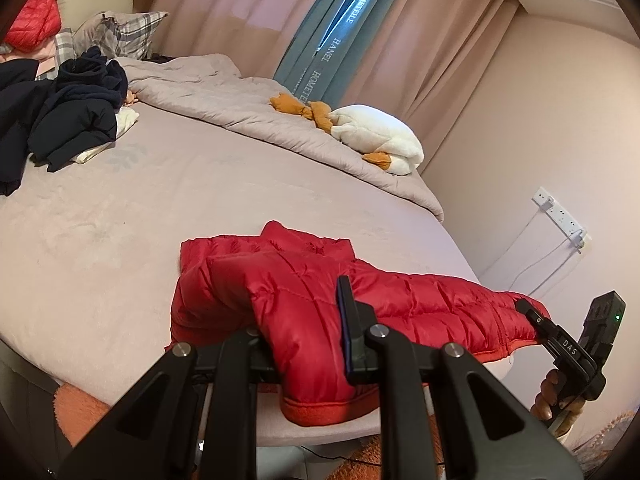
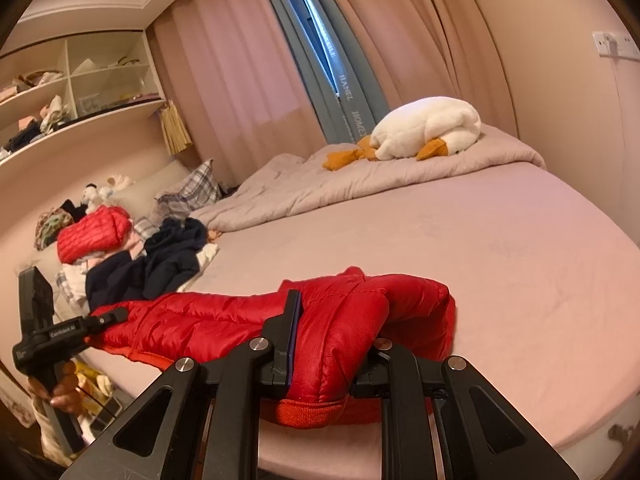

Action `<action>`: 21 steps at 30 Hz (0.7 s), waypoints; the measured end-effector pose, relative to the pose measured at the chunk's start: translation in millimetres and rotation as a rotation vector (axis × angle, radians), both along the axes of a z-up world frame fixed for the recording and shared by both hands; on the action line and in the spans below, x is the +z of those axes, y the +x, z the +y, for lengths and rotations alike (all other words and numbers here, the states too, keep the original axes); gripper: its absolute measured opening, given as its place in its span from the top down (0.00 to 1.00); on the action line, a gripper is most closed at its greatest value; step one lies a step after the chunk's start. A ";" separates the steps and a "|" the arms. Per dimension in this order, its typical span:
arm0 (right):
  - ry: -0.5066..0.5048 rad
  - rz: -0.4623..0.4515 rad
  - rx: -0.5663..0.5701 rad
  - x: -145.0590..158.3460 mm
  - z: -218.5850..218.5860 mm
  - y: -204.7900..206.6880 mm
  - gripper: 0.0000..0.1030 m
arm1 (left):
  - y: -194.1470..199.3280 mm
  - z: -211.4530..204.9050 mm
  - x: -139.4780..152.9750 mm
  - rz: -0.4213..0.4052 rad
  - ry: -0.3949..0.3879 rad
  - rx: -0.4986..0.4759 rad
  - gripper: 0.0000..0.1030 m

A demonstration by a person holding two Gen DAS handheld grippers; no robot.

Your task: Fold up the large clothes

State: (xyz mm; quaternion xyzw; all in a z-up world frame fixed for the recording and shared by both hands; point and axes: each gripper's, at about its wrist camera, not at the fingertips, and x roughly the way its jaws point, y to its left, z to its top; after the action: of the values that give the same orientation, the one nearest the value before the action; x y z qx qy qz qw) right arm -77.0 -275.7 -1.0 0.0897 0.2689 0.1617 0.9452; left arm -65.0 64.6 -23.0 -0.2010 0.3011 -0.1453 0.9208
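The left gripper (image 1: 304,344) clamps the hem end of the red jacket (image 1: 320,296), which lies along the near edge of the bed (image 1: 160,200). The right gripper (image 2: 336,340) grips the jacket's other end, though one finger seems buried in fabric. Dark clothes (image 1: 64,120) sit further up the bed.
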 end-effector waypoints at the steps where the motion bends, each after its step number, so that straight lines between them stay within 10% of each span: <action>1: 0.001 0.002 -0.003 -0.8 0.5 0.5 0.81 | 0.6 -1.0 -1.1 0.003 0.003 0.003 0.83; 21: -0.007 0.019 -0.046 -8.4 7.5 5.8 0.81 | 19.8 -1.3 -10.4 0.043 -0.029 0.020 0.83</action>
State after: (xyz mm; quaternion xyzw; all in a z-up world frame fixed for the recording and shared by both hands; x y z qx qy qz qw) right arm -71.2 -268.2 -9.4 0.0941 0.2765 0.1383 0.9464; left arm -45.3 63.3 -33.4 -0.2201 0.3167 -0.1360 0.9125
